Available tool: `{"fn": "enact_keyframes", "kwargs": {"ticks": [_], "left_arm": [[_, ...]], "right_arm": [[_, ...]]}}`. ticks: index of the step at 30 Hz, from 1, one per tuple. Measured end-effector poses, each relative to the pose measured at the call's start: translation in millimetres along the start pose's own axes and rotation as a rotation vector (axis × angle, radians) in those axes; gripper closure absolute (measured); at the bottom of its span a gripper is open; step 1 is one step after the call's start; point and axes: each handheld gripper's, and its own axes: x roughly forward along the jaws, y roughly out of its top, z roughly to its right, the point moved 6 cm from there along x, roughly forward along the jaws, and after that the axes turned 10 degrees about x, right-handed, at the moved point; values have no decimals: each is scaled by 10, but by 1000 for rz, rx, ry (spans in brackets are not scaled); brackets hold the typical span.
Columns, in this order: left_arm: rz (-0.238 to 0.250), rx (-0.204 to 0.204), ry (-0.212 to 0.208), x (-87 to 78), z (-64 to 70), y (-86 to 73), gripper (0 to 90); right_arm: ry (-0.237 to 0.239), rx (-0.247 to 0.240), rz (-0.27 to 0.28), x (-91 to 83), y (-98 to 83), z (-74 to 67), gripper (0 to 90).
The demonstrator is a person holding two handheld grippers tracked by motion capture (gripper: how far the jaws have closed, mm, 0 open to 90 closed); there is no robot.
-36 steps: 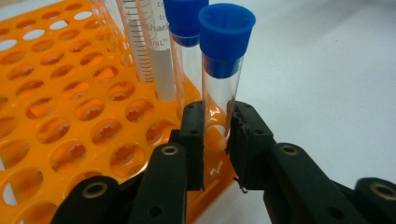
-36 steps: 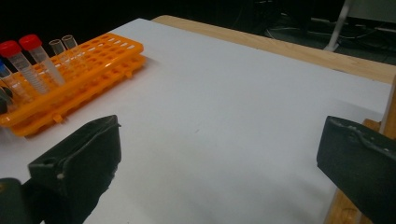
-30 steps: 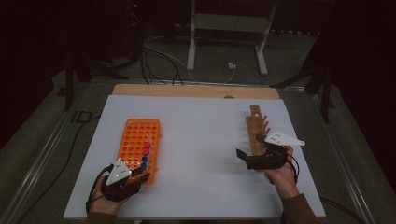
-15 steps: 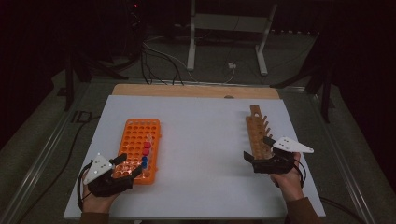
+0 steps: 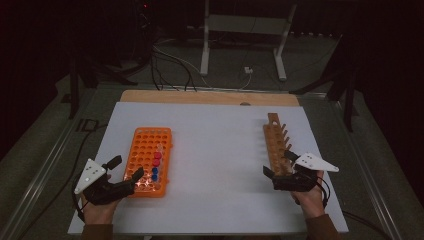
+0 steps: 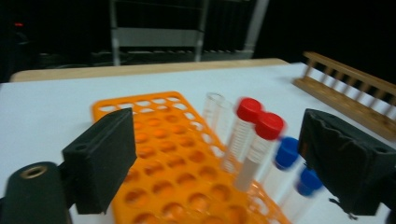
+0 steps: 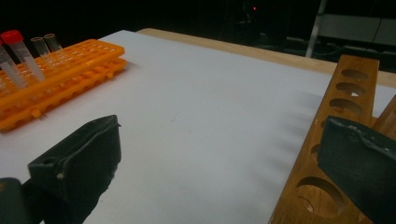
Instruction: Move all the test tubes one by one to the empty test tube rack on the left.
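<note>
Since a second ago the left gripper (image 5: 127,176) has backed toward seven o'clock off the orange rack (image 5: 148,161), its jaws just opening, nothing between them. Capped tubes (image 6: 254,135) stand in the rack. The right gripper (image 5: 278,167), released, waits at the empty wooden rack (image 5: 276,145); transfers appear unstarted.

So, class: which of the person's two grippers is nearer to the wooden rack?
The right. The right gripper sits at the near end of the wooden rack, jaws open. The left gripper is across the table by the orange rack, its jaws having just opened.
</note>
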Motion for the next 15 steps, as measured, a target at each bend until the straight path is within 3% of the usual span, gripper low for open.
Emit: {"fn": "enact_keyframes", "kwargs": {"ticks": [4, 15], "left_arm": [[-6, -17, 24, 51, -49, 0, 51], [-31, 4, 61, 105, -52, -48, 2]], "right_arm": [[7, 1, 21, -29, -11, 0, 3], [1, 17, 40, -81, -27, 50, 3]]}}
